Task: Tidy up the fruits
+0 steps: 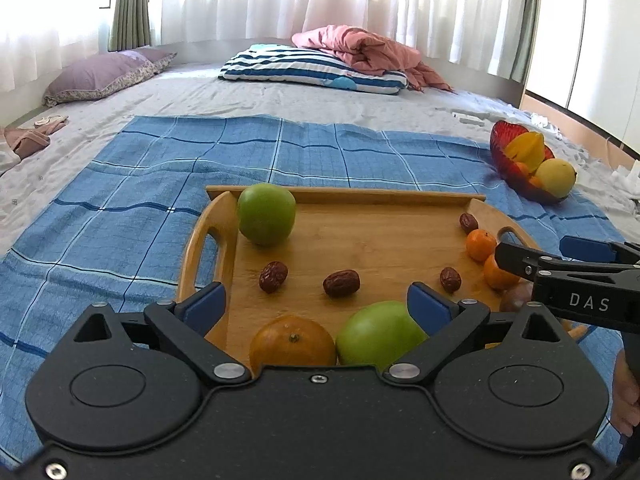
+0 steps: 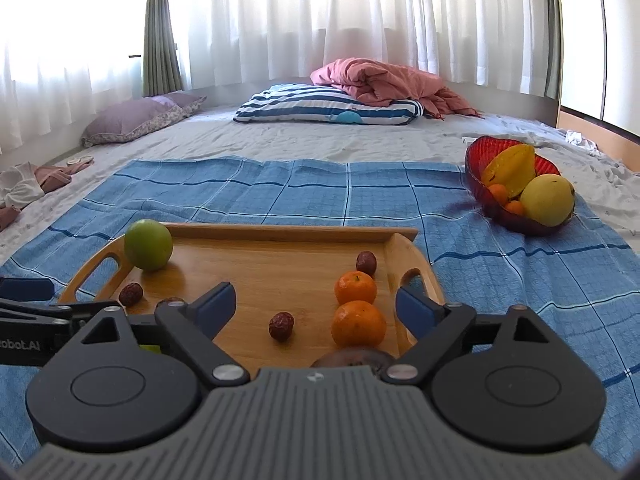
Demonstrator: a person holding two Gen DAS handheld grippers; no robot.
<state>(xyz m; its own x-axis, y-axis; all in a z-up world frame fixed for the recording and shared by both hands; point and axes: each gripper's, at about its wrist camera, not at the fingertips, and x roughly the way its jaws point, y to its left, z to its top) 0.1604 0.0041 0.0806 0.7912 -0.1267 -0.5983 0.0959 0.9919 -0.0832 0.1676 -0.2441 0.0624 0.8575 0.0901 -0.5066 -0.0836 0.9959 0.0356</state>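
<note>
Left to right, as seen over my two grippers. On the blue checked cloth lies the wooden tray, its left handle nearest my left gripper, whose jaws stand spread wide with nothing pinched between them. In the tray's far left corner sits a green apple; in front of it lie three red dates in a loose row. Close under my left jaws rest a large orange and, touching it, a second green apple. Further right, two small tangerines stand one behind the other near the tray's right wall, with another date behind them and a dark round fruit, partly hidden, just under my right gripper. That gripper is likewise spread and empty. Beyond the tray's right end, on the cloth, stands the red bowl, already holding a starfruit, a yellow fruit and small tangerines.

Judged step: both hands free, choosing the next fruit to sort. The next move calls for lowering one open gripper squarely over a round fruit and closing gently, since round fruits may roll.
</note>
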